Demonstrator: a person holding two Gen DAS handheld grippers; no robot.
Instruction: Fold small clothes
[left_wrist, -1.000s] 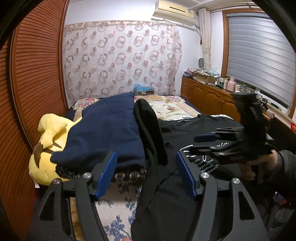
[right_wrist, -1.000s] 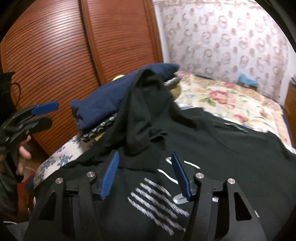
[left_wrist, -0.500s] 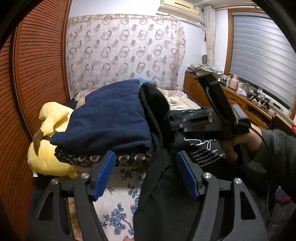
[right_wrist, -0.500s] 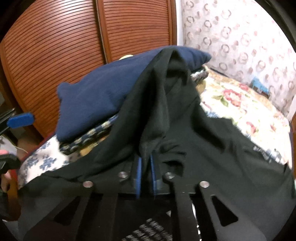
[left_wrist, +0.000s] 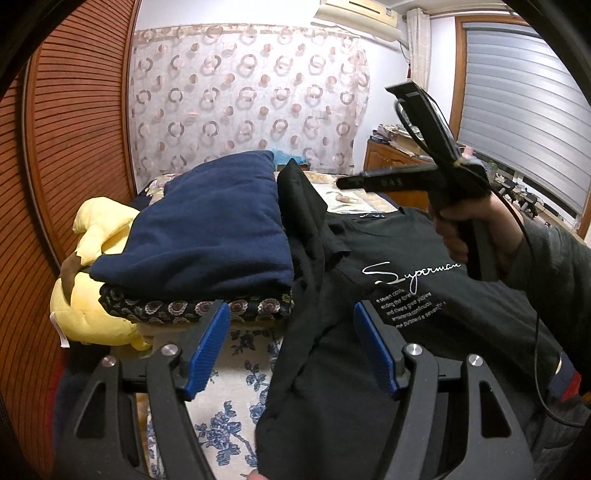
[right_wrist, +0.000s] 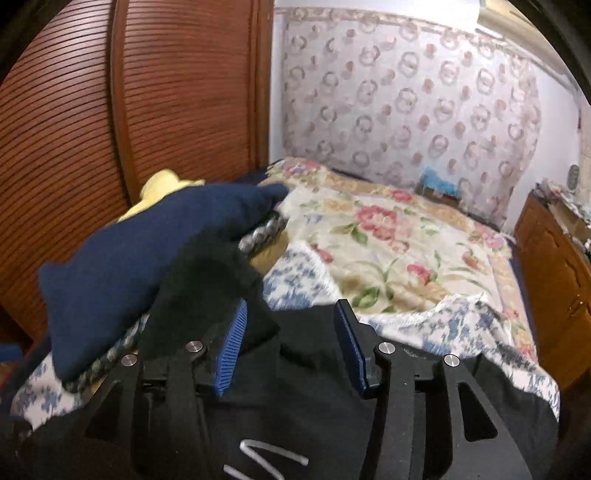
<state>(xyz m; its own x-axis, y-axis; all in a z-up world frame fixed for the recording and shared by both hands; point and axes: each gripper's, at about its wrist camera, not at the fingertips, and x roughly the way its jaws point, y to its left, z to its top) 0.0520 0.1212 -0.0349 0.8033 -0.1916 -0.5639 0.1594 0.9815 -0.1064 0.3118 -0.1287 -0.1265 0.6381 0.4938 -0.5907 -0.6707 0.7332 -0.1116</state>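
Note:
A black T-shirt (left_wrist: 417, 332) with white "Superman" lettering lies spread on the bed. Its sleeve (left_wrist: 299, 210) is draped up against a folded navy garment (left_wrist: 207, 229). My left gripper (left_wrist: 291, 349) is open low over the shirt's left edge, nothing pinched. A hand holds my right gripper (left_wrist: 349, 182) in the air above the shirt's collar. In the right wrist view that gripper (right_wrist: 291, 349) has its jaws opening; the shirt (right_wrist: 295, 413) lies below them and the sleeve (right_wrist: 207, 291) rests beside the left pad (right_wrist: 231, 350), not pressed.
The navy garment (right_wrist: 122, 273) tops a patterned stack next to a yellow plush toy (left_wrist: 92, 302). Slatted wooden wardrobe doors (right_wrist: 110, 129) stand close on the left. A flowered bedspread (right_wrist: 391, 240) stretches behind, and a wooden cabinet (right_wrist: 546, 280) lines the right side.
Half a second ago the right gripper was shut on the black fabric near the sleeve; now its jaws stand apart, off the fabric, and it has lifted and drawn back. The left gripper has stayed put.

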